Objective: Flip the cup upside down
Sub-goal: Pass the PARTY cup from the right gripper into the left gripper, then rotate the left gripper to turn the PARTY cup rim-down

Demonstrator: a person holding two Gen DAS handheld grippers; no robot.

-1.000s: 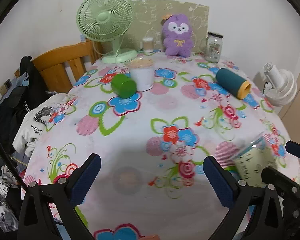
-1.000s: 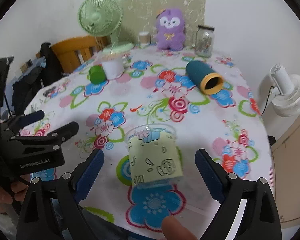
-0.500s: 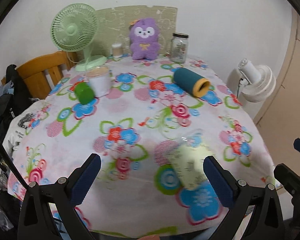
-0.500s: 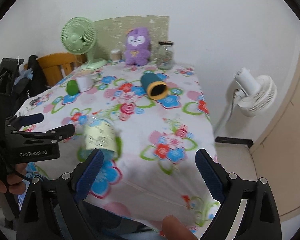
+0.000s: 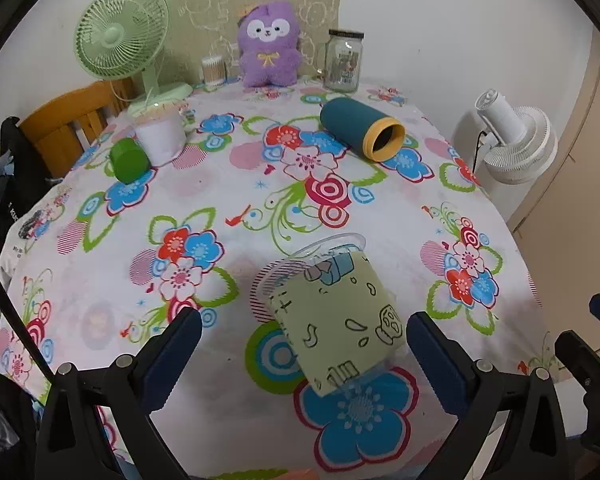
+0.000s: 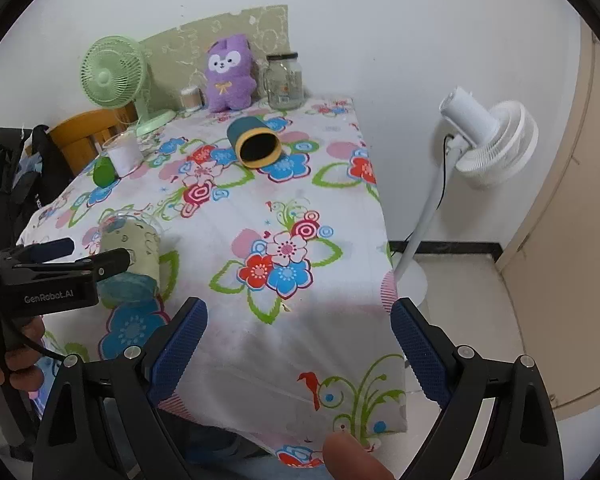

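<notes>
The cup (image 5: 332,312) is standing on the table (image 5: 228,184), lying between the fingers (image 5: 172,354) of the left gripper (image 5: 304,354) and touching neither. Far ahead of those fingers the tube (image 5: 360,128) is lying on its side; the green can (image 5: 129,160) and white tub (image 5: 160,138) are sitting ahead to their left. Nothing is sitting between the right gripper (image 6: 298,348) fingers; the cup is standing off to their left.

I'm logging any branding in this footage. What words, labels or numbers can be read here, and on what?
"GenRobot.AI": white lettering on the side of the left claw, seen from the right wrist view.
Label inside the glass jar: printed, too small to read.
Green sleeve on the clear cup: doodle marks only, no legible word.
White lettering on the dark clothing at the left edge: too blurred to read.
Nothing else carries readable text.
</notes>
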